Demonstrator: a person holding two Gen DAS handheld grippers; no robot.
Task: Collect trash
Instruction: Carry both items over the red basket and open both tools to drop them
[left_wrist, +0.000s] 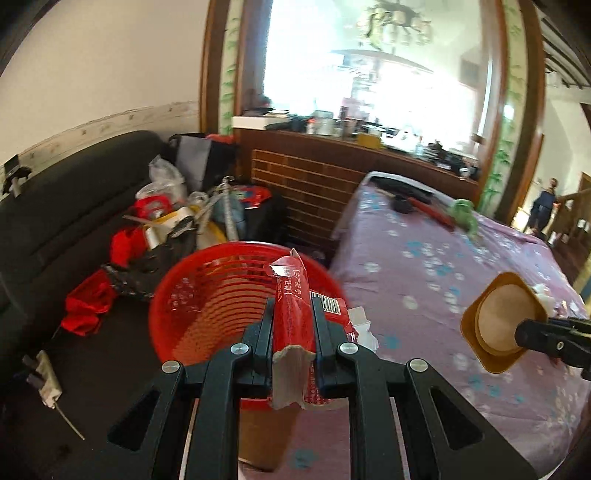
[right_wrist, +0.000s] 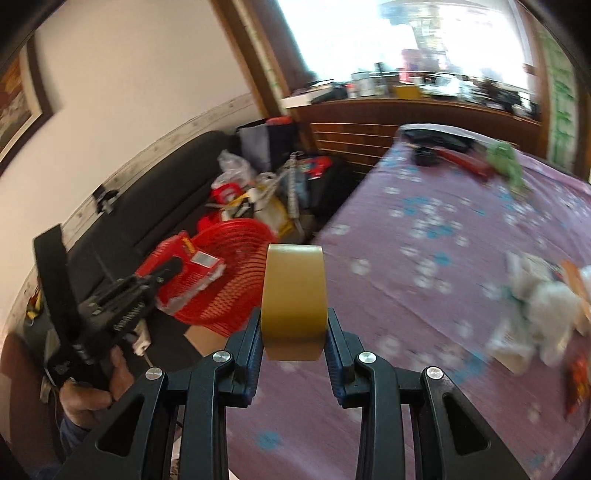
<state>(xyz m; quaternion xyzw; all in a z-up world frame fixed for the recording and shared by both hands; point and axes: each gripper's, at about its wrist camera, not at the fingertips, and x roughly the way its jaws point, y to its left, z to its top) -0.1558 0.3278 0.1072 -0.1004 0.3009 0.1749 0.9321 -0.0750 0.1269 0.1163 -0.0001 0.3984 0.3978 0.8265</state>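
Observation:
My left gripper (left_wrist: 292, 308) is shut on a red snack wrapper (left_wrist: 291, 314) and holds it over the open red mesh basket (left_wrist: 192, 291). In the right wrist view the left gripper (right_wrist: 166, 269) holds the wrapper (right_wrist: 188, 273) at the basket's (right_wrist: 236, 258) near rim. My right gripper (right_wrist: 293, 321) is shut on a tan roll of tape (right_wrist: 293, 299), held above the purple flowered tablecloth (right_wrist: 424, 258). In the left wrist view the roll (left_wrist: 502, 325) and right gripper (left_wrist: 532, 332) are at the right, over the table.
White crumpled tissues and wrappers (right_wrist: 543, 314) lie on the table at the right. A black pouch, red tool and green cloth (left_wrist: 461, 212) lie at the table's far end. A black sofa (left_wrist: 55, 221) piled with bags and red items (left_wrist: 159, 221) runs along the left wall.

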